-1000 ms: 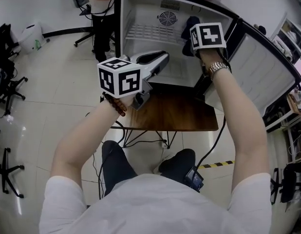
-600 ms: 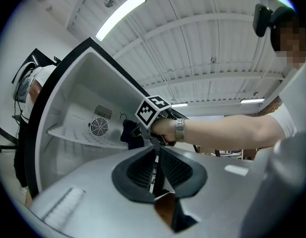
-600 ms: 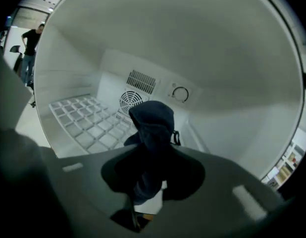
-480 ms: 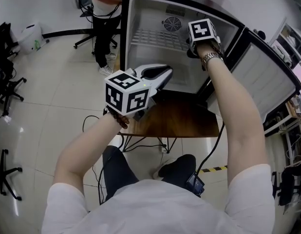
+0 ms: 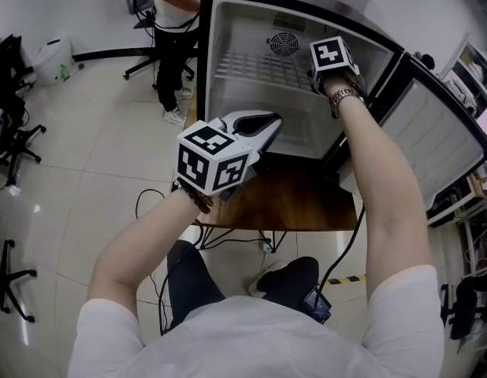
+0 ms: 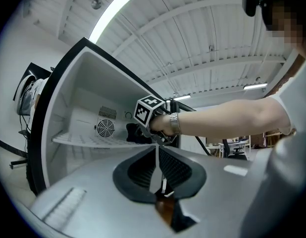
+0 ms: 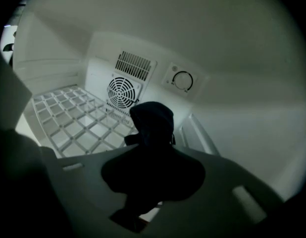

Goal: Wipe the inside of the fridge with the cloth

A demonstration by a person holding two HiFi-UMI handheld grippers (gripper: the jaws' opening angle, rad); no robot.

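The right tool (image 7: 151, 144) is pinching the dark cloth (image 7: 153, 119), a soft bunched wad poking past its tips just above the white wire shelf (image 7: 69, 120) deep inside the fridge (image 5: 228, 69), near the round fan grille (image 7: 124, 94). Wiping appears to be under way. Next, the wad likely needs pressing flat against the smooth plastic walls. The left tool (image 6: 157, 151) is hovering outside over the wooden worktop (image 5: 299, 199); its ribbed jaws have just been closing and are now pressed together on nothing.

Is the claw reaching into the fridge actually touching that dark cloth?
Touching. The right gripper view shows the dark cloth bunched between the jaws of the right gripper, which are closed on it.
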